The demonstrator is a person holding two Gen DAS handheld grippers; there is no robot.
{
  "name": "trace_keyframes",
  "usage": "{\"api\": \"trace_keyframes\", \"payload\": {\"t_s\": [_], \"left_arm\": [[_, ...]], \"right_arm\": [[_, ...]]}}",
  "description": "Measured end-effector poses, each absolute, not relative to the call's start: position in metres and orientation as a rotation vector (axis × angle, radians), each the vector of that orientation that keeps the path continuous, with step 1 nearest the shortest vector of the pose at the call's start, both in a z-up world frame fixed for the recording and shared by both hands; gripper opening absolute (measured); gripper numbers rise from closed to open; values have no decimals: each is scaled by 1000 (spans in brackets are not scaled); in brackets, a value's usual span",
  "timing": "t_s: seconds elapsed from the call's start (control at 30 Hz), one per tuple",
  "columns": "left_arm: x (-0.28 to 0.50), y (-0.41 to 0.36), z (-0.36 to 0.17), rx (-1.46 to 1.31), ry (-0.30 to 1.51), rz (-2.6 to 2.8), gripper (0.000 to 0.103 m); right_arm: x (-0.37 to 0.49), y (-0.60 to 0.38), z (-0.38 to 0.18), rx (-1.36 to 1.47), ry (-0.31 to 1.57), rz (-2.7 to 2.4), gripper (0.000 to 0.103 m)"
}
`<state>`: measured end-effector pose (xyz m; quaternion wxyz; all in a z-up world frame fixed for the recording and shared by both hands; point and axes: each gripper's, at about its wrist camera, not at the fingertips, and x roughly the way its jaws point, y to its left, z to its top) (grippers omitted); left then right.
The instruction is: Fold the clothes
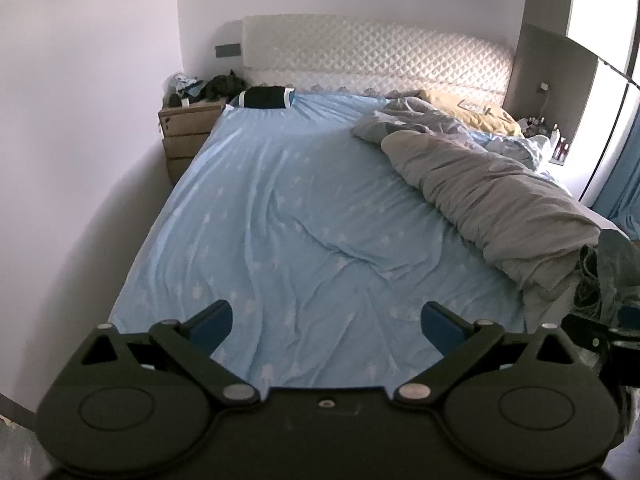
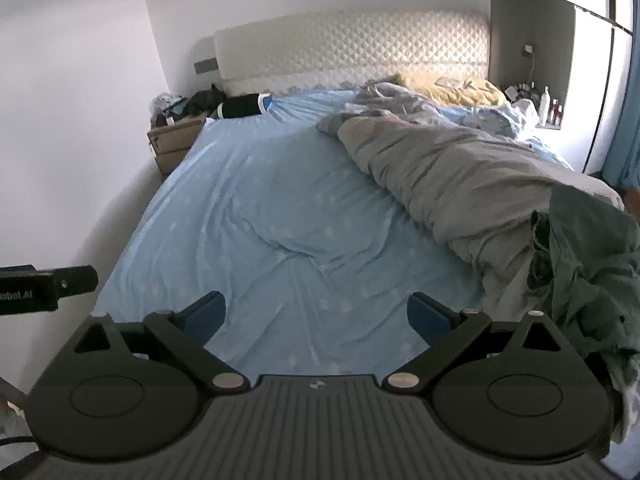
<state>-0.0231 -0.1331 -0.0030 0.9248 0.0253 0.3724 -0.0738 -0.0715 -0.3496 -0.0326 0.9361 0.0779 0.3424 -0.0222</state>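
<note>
A crumpled dark green garment [image 2: 588, 280] lies heaped at the bed's near right corner, against the grey duvet; it also shows at the right edge of the left wrist view as the garment [image 1: 608, 272]. My right gripper [image 2: 316, 316] hangs open over the foot of the light blue sheet [image 2: 280, 216], left of the garment, with nothing between its blue pads. My left gripper [image 1: 326, 322] is also open and empty above the foot of the sheet [image 1: 288, 208]. Part of the left tool shows at the left edge of the right wrist view.
A rumpled grey duvet [image 1: 492, 200] runs down the bed's right side, with a yellow pillow [image 1: 472, 114] at the head. A black and blue item [image 1: 264, 97] lies by the white quilted headboard [image 1: 376, 56]. A wooden nightstand [image 1: 186, 132] with clutter stands left of the bed.
</note>
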Motion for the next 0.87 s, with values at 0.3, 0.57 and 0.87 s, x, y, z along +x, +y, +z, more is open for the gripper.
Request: {"api": "trace_keyframes", "payload": {"t_s": [0.3, 0.57, 0.87], "left_arm": [[-24, -138, -6, 65, 785, -139, 101], [-27, -136, -7, 61, 791, -133, 102], [-30, -135, -8, 58, 795, -124, 102]], "right_arm": [[-79, -352, -36, 163, 716, -53, 99], [-80, -351, -36, 162, 719, -45, 99], [-78, -349, -37, 158, 722, -31, 99]]}}
